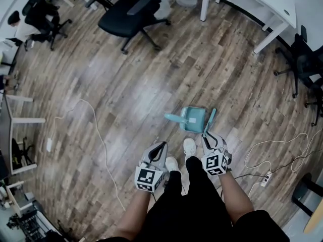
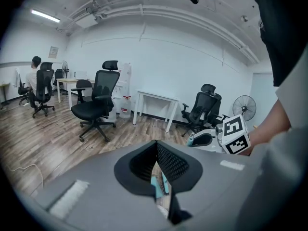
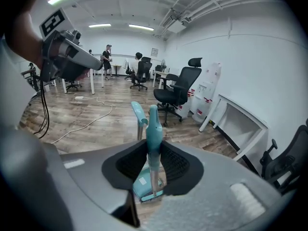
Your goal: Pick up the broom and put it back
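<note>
Broom (image 3: 153, 124) in teal stands nearly upright, its thin handle clamped between the pads of the right gripper (image 3: 153, 147). Its lower end is down by the teal dustpan (image 1: 191, 119), which sits on the wood floor (image 1: 126, 95) just beyond the person's white shoes (image 1: 189, 146). From the head view the handle rises along the dustpan's right side, into the right gripper. Left gripper (image 1: 162, 146) hangs to the left of the shoes, jaws pressed together with nothing in them, apart from both broom and dustpan. Far off stands a black office chair (image 1: 132, 11)
</note>
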A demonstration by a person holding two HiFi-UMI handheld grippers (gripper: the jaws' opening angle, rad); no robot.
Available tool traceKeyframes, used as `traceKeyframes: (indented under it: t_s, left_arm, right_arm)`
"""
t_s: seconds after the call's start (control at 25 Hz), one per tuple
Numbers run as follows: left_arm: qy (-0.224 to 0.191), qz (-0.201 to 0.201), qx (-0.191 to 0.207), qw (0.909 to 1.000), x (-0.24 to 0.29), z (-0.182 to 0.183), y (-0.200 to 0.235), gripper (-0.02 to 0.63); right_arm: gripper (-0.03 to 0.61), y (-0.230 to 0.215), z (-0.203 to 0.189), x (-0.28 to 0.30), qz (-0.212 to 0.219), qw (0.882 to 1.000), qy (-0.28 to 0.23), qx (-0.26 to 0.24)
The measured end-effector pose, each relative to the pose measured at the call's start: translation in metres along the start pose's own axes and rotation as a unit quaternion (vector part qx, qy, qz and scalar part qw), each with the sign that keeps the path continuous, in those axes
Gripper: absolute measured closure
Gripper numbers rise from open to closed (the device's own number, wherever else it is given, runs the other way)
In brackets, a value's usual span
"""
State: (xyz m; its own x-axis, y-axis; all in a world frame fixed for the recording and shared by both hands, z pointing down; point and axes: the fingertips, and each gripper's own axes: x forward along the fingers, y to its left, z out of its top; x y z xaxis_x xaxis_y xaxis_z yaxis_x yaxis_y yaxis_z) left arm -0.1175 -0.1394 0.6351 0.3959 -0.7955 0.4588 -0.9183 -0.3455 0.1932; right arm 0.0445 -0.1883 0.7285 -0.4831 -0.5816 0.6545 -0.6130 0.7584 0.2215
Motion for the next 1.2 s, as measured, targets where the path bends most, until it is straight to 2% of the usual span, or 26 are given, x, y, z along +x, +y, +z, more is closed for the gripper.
traceKeyframes:
  t_s: [0.68, 1.2]
  left_arm:
    - [0.006, 0.053, -0.038, 0.9978, -0.024, -0.022, 0.029, 0.595]
    - [0.0, 0.062, -0.051, 0.9968, -0.034, -0.025, 0.03, 0.595]
  right_arm:
    - [0.486, 0.015, 0.036, 0.052, 0.06, 0.998, -0.013, -0.021]
    - [0.486, 0.024, 0.048, 0.069, 0.077, 0.996, -0.025, -0.025]
